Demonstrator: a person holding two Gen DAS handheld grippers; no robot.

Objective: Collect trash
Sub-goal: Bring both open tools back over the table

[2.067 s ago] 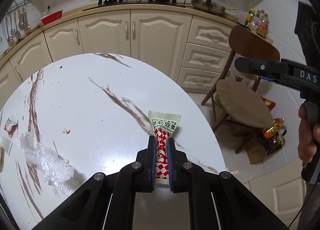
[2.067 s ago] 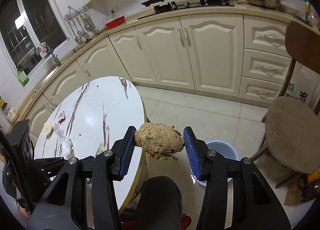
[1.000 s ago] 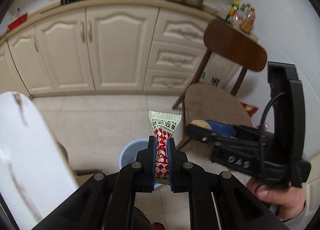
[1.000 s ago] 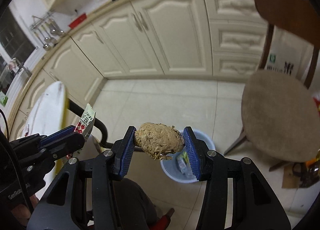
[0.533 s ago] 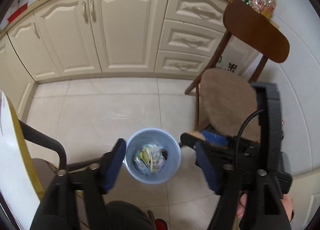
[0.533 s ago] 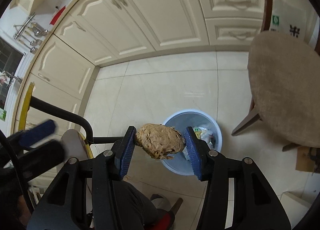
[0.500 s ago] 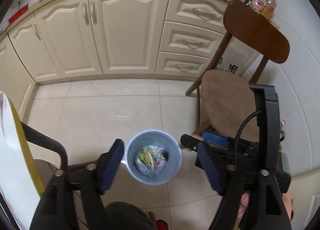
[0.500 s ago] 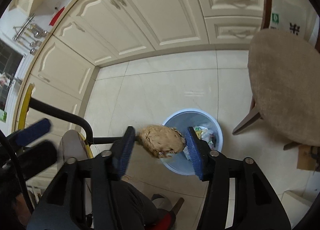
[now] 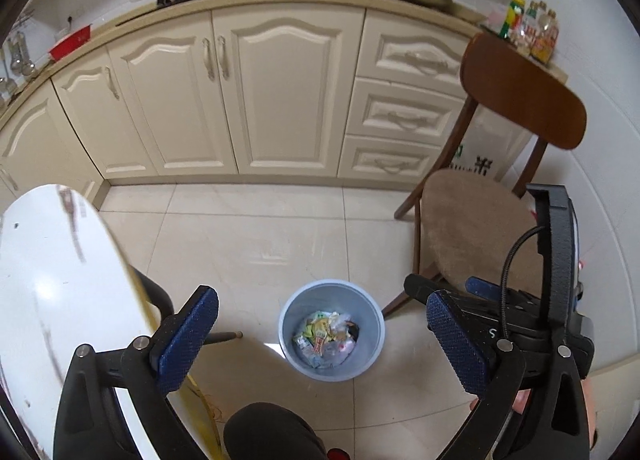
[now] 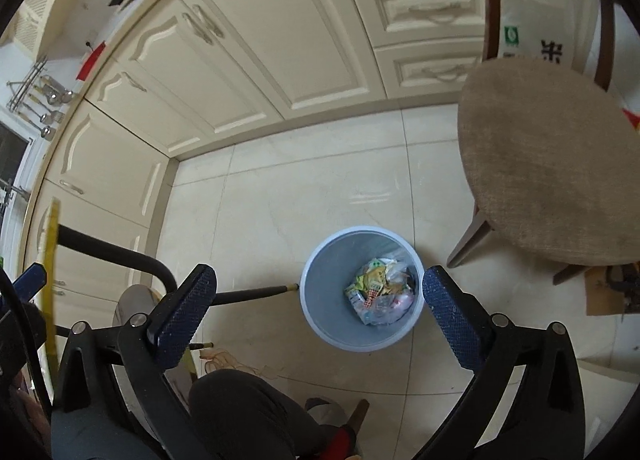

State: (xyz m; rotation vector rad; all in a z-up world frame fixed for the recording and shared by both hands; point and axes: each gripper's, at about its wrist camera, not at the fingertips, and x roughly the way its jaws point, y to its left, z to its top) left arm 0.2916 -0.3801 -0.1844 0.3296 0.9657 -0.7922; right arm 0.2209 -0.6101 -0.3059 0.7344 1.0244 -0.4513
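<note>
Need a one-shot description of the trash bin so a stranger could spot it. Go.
Start at the run of cream kitchen cabinets, then drop to the pale tiled floor in front of them, left of the wooden chair with the tan padded seat. There stands the trash bin: a small round light-blue pail, open-topped, with crumpled wrappers inside. It is the only blue container on the floor.

White sack point(image 10: 532, 48) behind chair point(image 10: 548, 180), seen in right wrist view: green square logo near top, large dark Chinese character "米" printed beside it. Same sack point(image 9: 478, 168) in left wrist view: "米" partly shown, green mark at edge. Print on wrappers in blue bin point(image 10: 320, 300) too small to be read.
</note>
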